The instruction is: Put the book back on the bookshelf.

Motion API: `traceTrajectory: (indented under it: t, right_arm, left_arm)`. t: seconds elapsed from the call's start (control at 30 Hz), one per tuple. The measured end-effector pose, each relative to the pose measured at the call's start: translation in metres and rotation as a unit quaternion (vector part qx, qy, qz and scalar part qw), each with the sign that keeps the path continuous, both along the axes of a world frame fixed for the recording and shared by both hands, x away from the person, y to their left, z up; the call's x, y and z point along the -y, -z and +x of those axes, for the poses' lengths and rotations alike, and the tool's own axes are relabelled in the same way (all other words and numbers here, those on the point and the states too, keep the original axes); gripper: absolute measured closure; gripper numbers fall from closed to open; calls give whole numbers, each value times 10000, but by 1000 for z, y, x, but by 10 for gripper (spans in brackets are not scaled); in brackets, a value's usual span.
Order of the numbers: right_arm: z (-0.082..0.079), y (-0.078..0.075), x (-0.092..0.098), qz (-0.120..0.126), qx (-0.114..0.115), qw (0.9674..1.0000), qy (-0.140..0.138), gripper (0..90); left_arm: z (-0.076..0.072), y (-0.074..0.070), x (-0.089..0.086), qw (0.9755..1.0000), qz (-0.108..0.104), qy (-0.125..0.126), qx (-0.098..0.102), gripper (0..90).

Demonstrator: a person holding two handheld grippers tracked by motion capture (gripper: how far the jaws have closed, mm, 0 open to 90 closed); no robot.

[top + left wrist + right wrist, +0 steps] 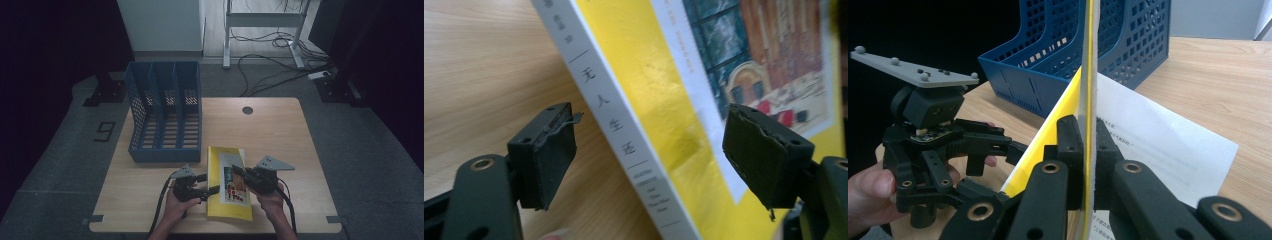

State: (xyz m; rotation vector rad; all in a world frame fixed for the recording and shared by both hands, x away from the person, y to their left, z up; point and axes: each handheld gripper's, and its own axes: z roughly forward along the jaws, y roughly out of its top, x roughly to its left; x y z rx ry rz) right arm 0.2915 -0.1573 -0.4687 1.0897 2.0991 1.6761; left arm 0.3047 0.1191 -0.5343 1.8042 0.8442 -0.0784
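Now the blue file rack [165,115] stands on the counter [280,130], and the yellow book [220,200] lies just in front of its right end. Left of the book, the left gripper [649,160] has its jaws apart, one on each side of the spine, without pressing. On the book's right, the right gripper [1087,150] is clamped on the lifted cover.

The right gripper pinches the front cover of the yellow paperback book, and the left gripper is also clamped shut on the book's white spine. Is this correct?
Not quite. The left gripper is open: in the left gripper view its pads stand apart on either side of the white spine of the yellow paperback book without pressing it. The right gripper does pinch the front cover, as the right gripper view shows.
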Motion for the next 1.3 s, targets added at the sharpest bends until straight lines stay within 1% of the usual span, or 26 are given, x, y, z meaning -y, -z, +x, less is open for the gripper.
traceTrajectory:
  t: [0.13, 0.27, 0.4, 0.53, 0.67, 0.73, 0.83, 0.9, 0.97, 1.03, 1.13, 1.3]
  right_arm:
    - [-1, -1, -2, 4, 46, 10000, -45, 865]
    - [-2, -2, -3, 8, 80, 9999, -70, 865]
    - [-3, -1, -4, 17, 82, 9999, -96, 865]
    - [-3, -1, -6, 26, 75, 9999, -131, 865]
    - [-4, -1, -9, 28, 83, 9998, -178, 865]
    - [-5, -2, -9, 7, 94, 9997, -209, 865]
    - [-4, -1, -10, 8, 92, 9997, -230, 865]
    - [-4, -1, -10, 11, 75, 9997, -227, 865]
    - [-3, 0, -9, 5, 61, 9997, -232, 864]
    - [-4, 1, -9, 0, 87, 9998, -161, 865]
    - [-2, 1, -7, 16, 47, 9999, -143, 865]
    - [0, 3, -5, 3, -5, 9999, -112, 864]
  left_arm:
    - [0, 1, 1, 10000, -45, 23, -67, 212]
    - [0, 3, 4, 9999, -6, 90, -139, 212]
    - [0, 4, 7, 9998, 29, 132, -157, 213]
    - [-1, 5, 8, 9998, 60, 130, -123, 222]
    - [-1, 4, 8, 10000, 22, 46, -47, 240]
    - [-2, 2, 7, 10000, -18, -1, 9, 262]
    - [-2, 1, 6, 9999, 6, -77, 83, 292]
    - [-3, 0, 4, 9999, -13, -141, 82, 321]
    - [-3, 0, 3, 9999, -29, -137, 83, 353]
    - [-3, -1, 1, 9999, -10, -154, 79, 394]
    - [-4, 0, 0, 9998, -34, -160, 71, 444]
    - [-4, 0, -1, 9998, -58, -155, 59, 494]
